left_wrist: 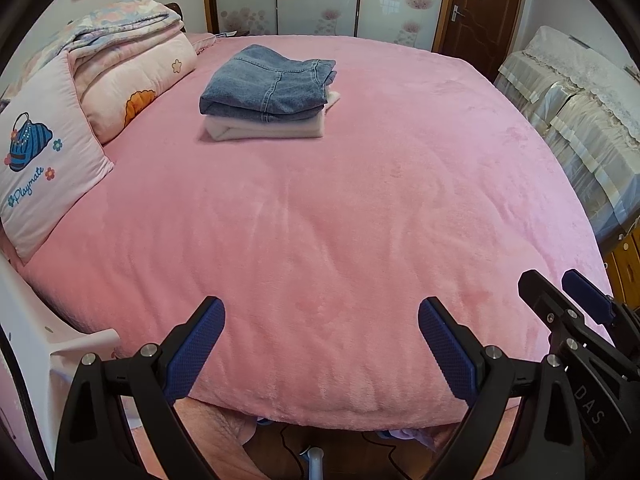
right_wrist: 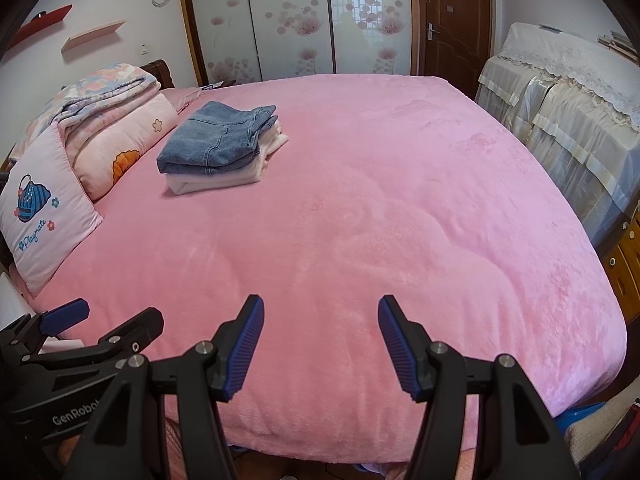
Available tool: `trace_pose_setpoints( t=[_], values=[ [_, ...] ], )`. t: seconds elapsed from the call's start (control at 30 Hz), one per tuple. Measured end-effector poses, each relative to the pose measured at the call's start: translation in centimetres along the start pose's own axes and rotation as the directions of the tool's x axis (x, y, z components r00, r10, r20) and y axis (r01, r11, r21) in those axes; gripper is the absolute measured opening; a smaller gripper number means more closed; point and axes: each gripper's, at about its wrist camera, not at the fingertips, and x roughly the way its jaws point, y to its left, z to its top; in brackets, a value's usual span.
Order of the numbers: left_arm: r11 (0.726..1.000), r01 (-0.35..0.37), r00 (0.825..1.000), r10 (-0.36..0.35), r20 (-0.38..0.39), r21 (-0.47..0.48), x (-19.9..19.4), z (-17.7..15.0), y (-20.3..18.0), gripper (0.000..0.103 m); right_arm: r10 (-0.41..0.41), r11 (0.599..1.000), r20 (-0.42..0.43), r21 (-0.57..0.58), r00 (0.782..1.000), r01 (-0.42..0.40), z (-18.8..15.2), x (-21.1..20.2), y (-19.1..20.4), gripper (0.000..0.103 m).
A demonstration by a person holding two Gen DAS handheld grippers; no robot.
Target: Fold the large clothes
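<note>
Denim jeans (left_wrist: pixel 272 84) top a folded stack far ahead, left of both empty, spread tongs; the left tongs (left_wrist: pixel 322 328) sit nearer than the right tongs (right_wrist: pixel 320 328).

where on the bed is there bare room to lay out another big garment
The pink blanket is bare from its near edge up to the folded jeans stacked on a white garment, and across the whole side toward the lace-covered furniture. It is crowded along the opposite edge: the Playmate pillow and folded quilts.

2 wrist views, bed (left_wrist: pixel 320 220) foot, downward
</note>
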Motion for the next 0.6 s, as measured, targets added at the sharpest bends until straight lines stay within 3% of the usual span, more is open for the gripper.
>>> trace_pose_setpoints(
  t=[0.6],
  values=[
    [1.0, -0.007, 1.0, 0.007, -0.02, 0.001, 0.45, -0.08, -0.37, 0.097, -0.008, 1.0, -0.007, 0.003, 1.0, 0.008, -0.4, 0.39, -0.17, 0.06]
  ],
)
